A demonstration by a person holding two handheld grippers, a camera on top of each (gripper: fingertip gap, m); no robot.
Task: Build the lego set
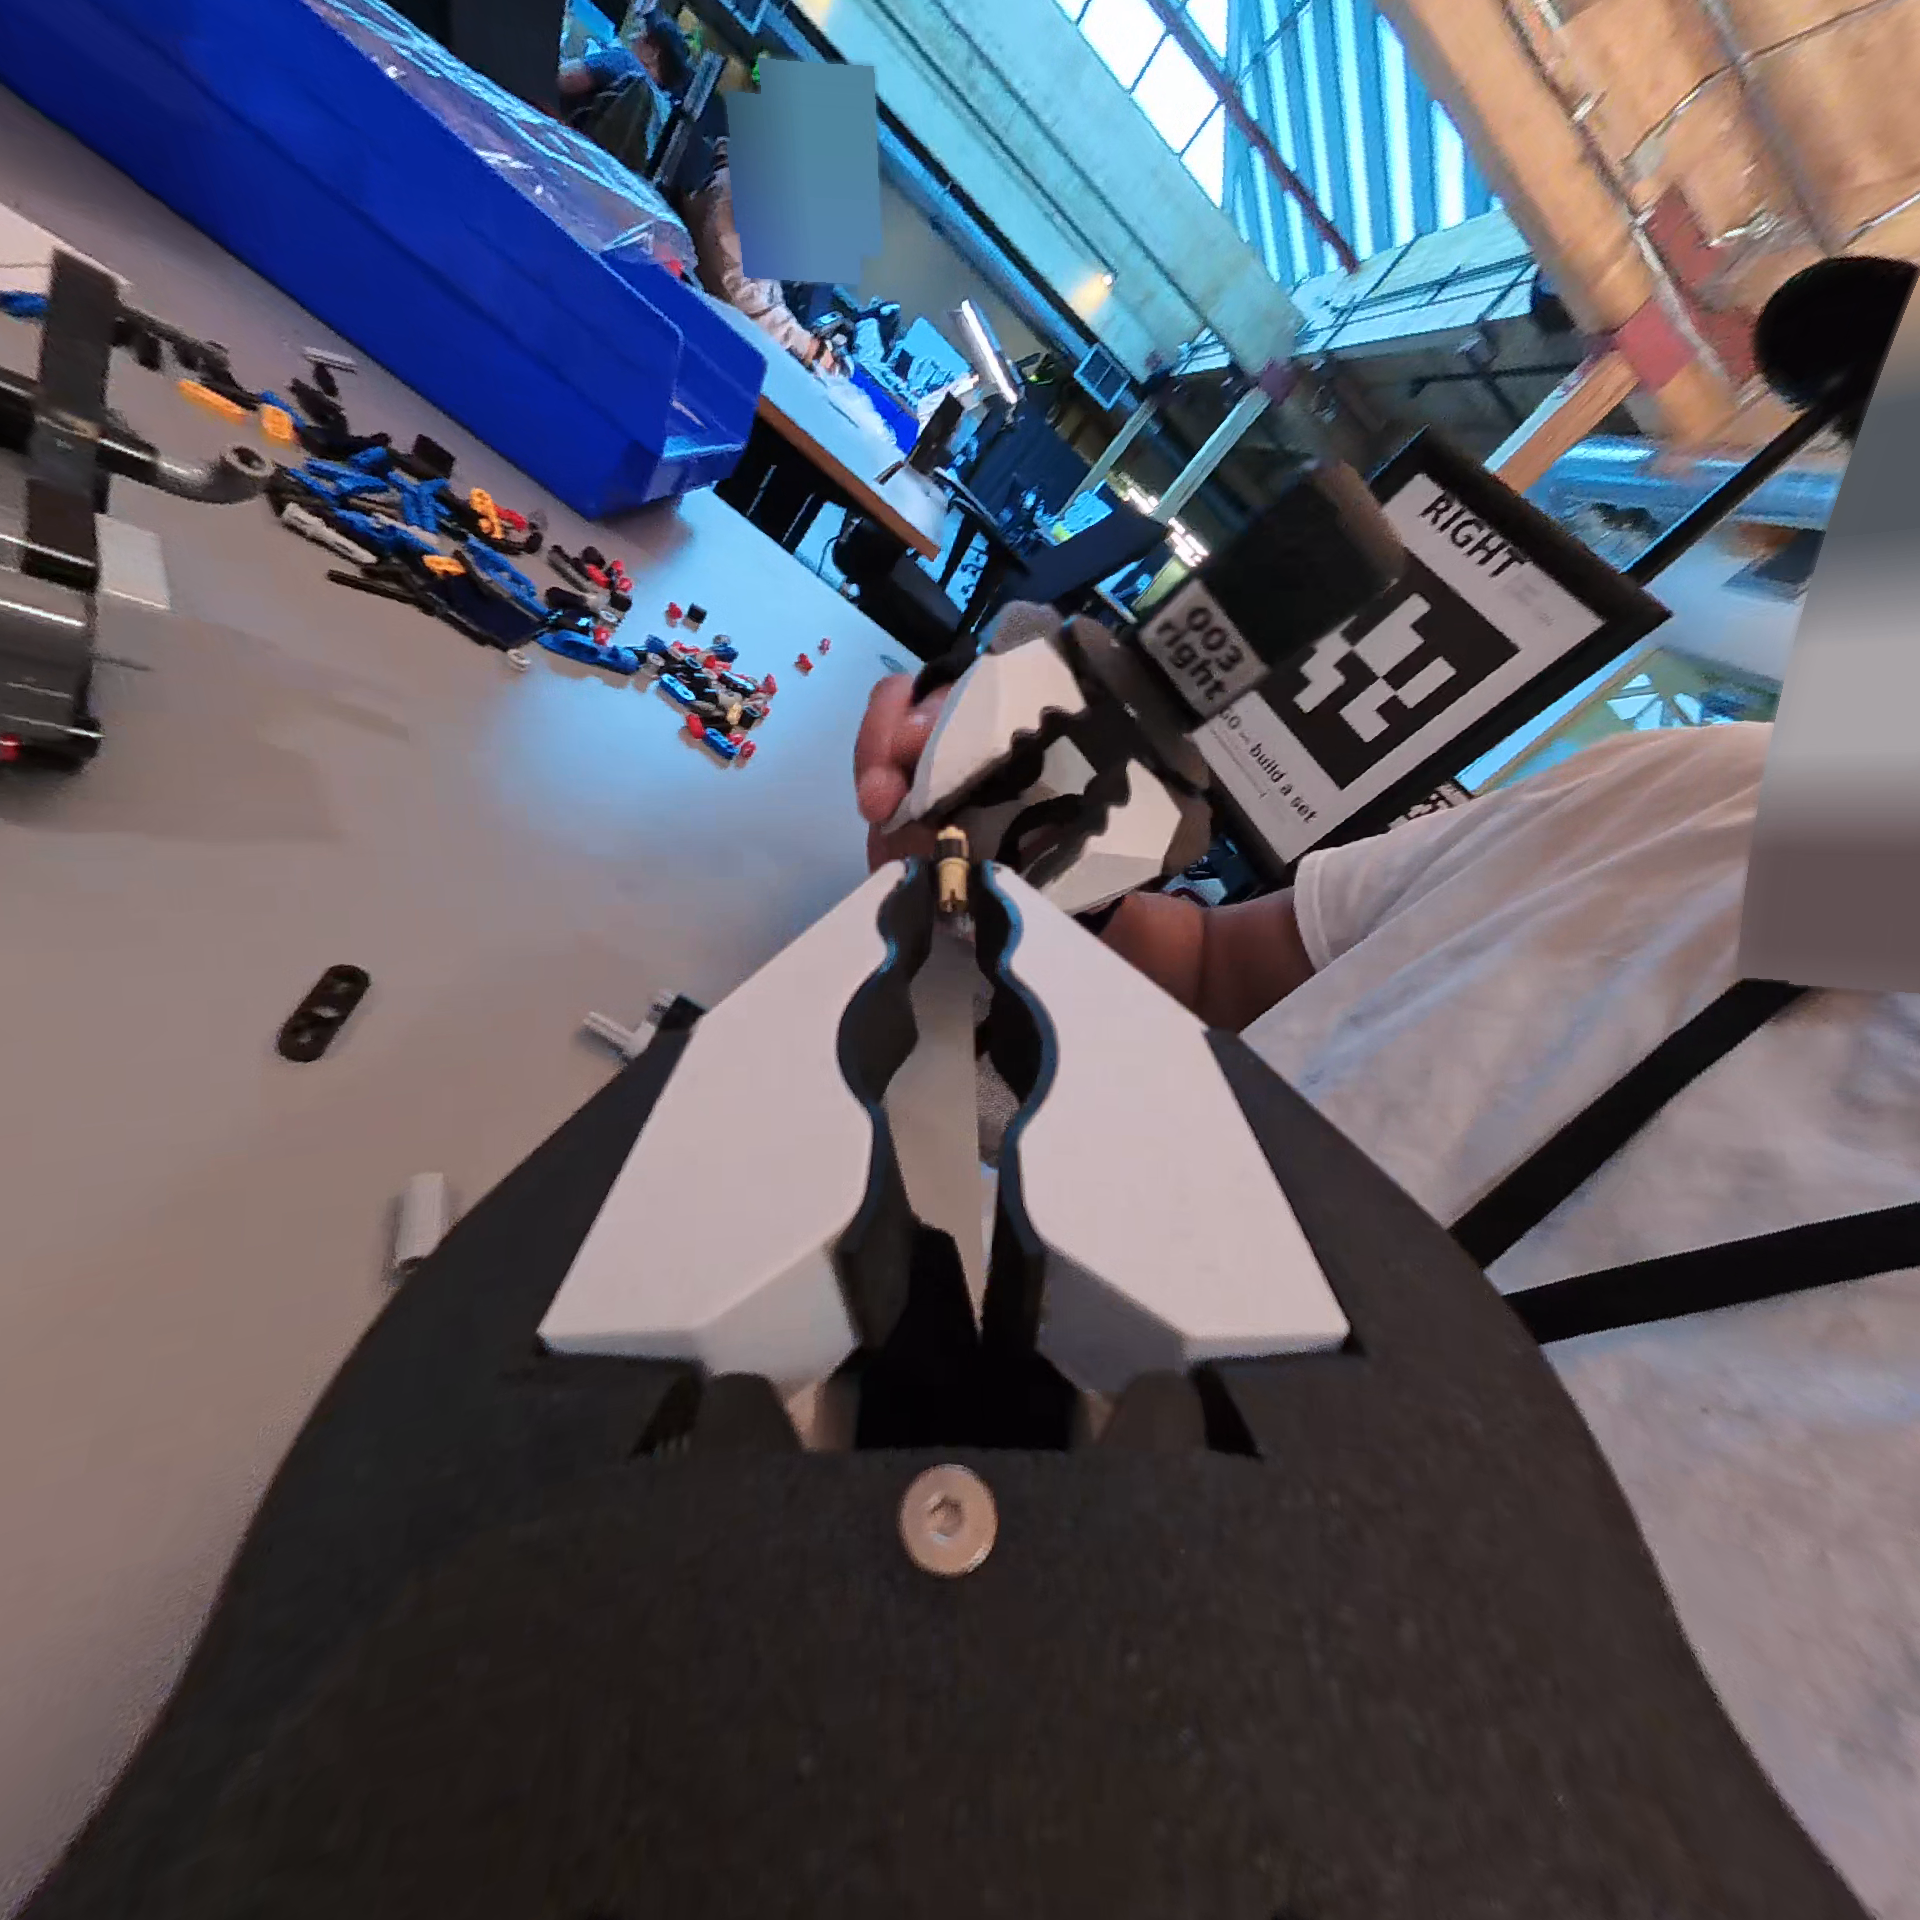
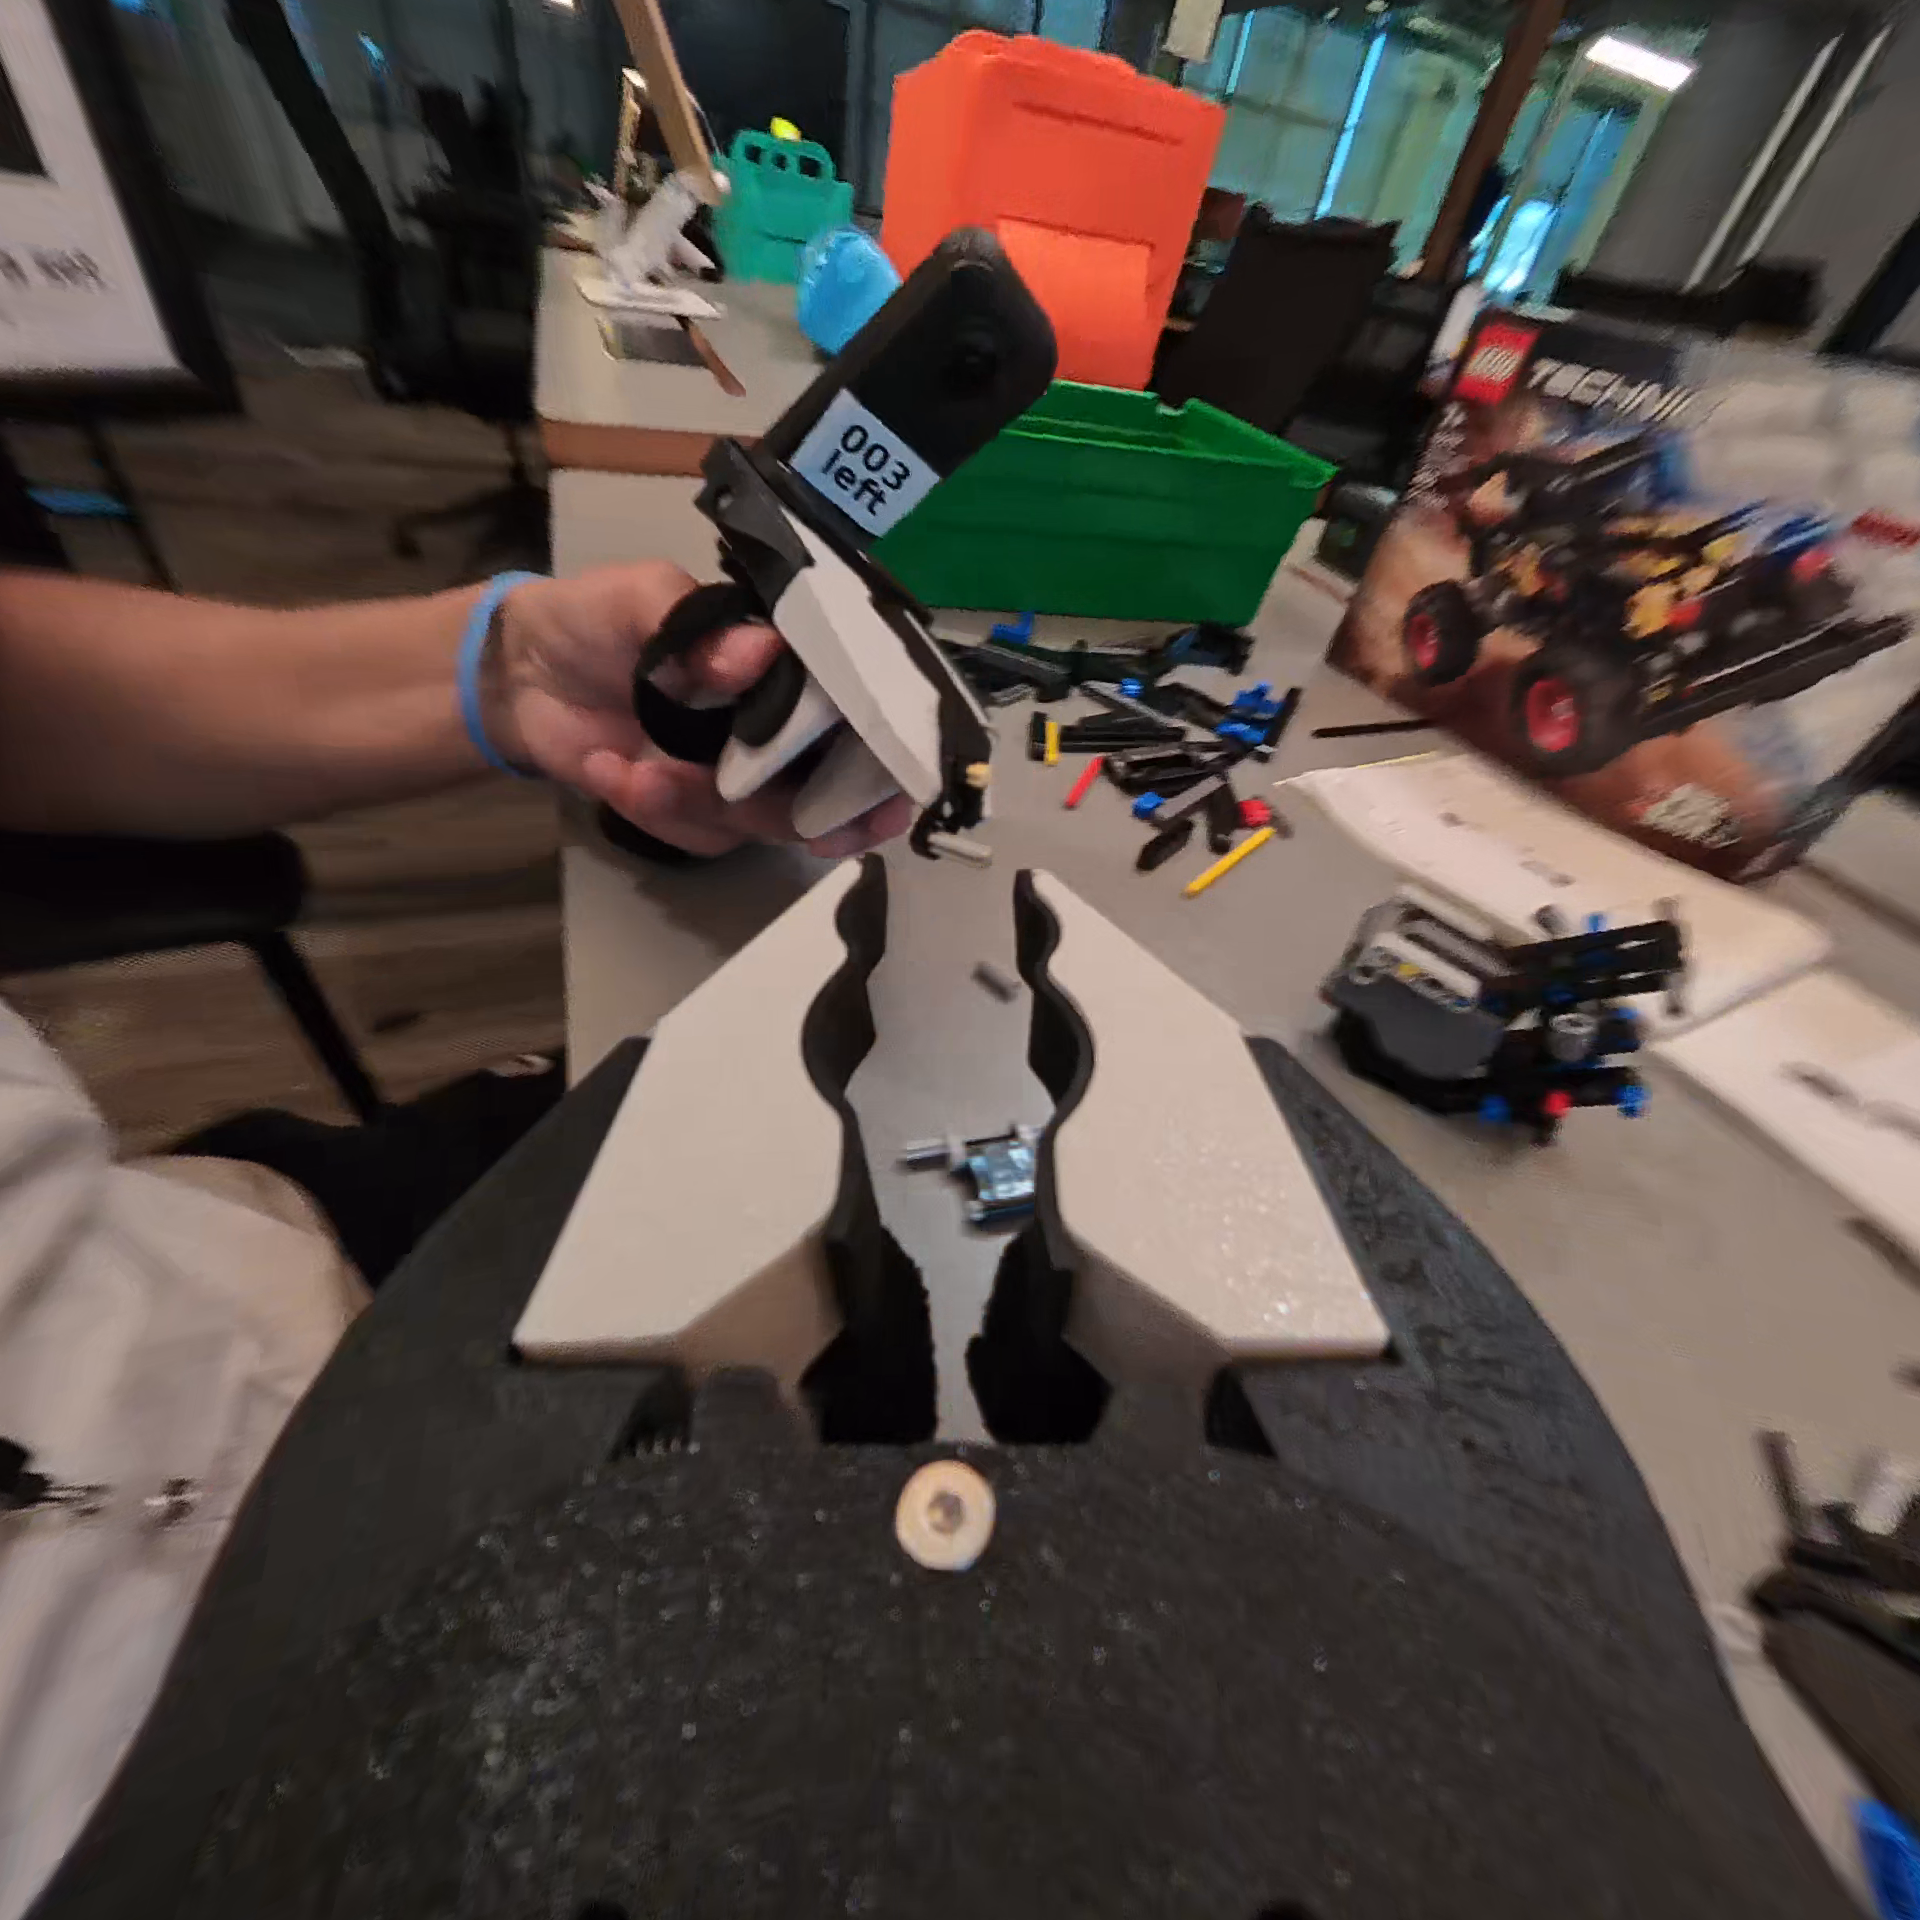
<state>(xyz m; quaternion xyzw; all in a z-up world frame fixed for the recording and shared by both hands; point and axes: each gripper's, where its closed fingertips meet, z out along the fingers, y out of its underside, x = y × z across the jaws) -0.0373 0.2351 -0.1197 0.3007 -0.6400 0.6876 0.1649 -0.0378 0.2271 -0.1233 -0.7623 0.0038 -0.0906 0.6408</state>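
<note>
My left gripper (image 1: 948, 871) is shut on a small tan-and-black connector piece (image 1: 951, 883) pinched at its fingertips. It also shows in the right wrist view (image 2: 961, 821), where the same piece (image 2: 975, 781) has a grey pin (image 2: 964, 847) hanging below. My right gripper (image 2: 948, 878) is open and empty, its tips just under that piece; in the left wrist view it (image 1: 971, 821) sits right behind the piece. A partly built dark grey and blue model (image 2: 1496, 1029) stands on the table (image 2: 1195, 956) to the right.
Loose bricks lie in piles (image 2: 1153, 727) (image 1: 468, 540). A small blue-grey part (image 2: 992, 1174) and a grey pin (image 2: 995, 979) lie under my right gripper. The set's box (image 2: 1621, 582), paper sheets (image 2: 1507, 831), green bin (image 2: 1091, 499), orange bin (image 2: 1049, 187) and blue bins (image 1: 416, 260) stand around. Both grippers' tips are close together, under 4 cm apart.
</note>
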